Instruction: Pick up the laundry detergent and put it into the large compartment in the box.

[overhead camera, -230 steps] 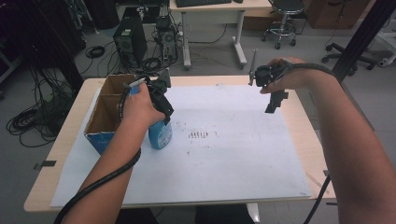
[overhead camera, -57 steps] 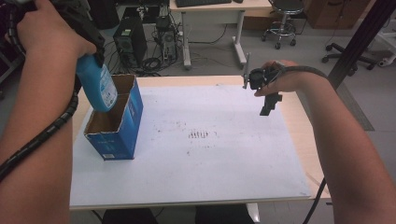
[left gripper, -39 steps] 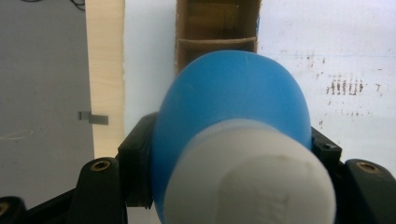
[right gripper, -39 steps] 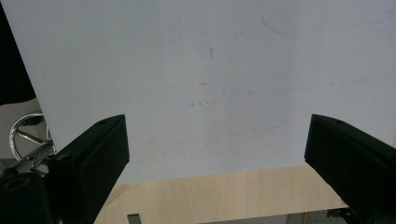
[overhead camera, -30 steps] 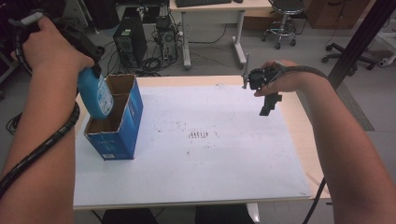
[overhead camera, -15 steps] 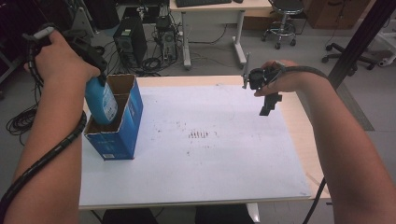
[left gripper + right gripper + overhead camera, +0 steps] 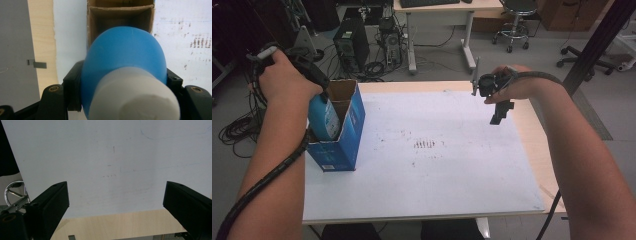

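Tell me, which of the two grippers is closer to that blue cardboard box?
The left. The left gripper holds a blue bottle right over the blue cardboard box, its base inside the open top. The right gripper hangs open above the table's far right side.

A big white sheet (image 7: 427, 165) covers most of the wooden table (image 7: 542, 150). In the middle of the sheet there are small dark marks (image 7: 424, 144). Behind the table, a black computer tower (image 7: 348, 46) stands on the floor with many cables (image 7: 377, 67) around it. A second desk (image 7: 439, 10) stands farther back. Beside it is a stool with wheels (image 7: 513, 22). More black cables (image 7: 234, 131) lie on the floor at the left.
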The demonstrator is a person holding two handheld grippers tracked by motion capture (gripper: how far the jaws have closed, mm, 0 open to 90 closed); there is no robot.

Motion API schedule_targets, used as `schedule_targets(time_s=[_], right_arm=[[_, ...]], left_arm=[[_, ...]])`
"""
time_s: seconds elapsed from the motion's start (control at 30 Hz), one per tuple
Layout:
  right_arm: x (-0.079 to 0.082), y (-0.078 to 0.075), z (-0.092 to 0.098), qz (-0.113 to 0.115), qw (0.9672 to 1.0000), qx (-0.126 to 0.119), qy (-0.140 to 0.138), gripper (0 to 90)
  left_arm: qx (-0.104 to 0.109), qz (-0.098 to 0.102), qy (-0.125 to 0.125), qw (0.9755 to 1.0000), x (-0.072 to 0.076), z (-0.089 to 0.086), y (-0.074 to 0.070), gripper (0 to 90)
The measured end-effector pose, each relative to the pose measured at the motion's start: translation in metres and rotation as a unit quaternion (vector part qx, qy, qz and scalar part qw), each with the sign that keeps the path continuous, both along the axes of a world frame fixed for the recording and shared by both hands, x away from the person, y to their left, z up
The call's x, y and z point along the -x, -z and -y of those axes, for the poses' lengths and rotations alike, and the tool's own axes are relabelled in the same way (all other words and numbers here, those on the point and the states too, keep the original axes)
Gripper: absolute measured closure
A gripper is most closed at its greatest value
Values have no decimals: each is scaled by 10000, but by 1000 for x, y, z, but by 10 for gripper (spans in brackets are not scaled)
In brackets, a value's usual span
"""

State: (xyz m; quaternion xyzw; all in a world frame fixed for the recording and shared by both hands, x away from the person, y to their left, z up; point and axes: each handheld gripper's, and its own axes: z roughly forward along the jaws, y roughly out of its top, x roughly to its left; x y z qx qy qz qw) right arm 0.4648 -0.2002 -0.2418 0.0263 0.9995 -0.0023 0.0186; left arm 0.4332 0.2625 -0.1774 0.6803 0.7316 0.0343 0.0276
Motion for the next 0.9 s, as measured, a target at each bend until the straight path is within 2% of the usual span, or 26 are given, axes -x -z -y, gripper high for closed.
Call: schedule_targets(time_s=[0.47, 0.9], right_arm=[[0, 6, -2, -40, 10000, -19, -30, 65], [-1, 9, 0, -65, 10000, -34, -20, 66]], left_arm=[[28, -149, 45, 9999, -4, 5, 30, 365], [73, -217, 69, 9997, -7, 5, 51, 365]])
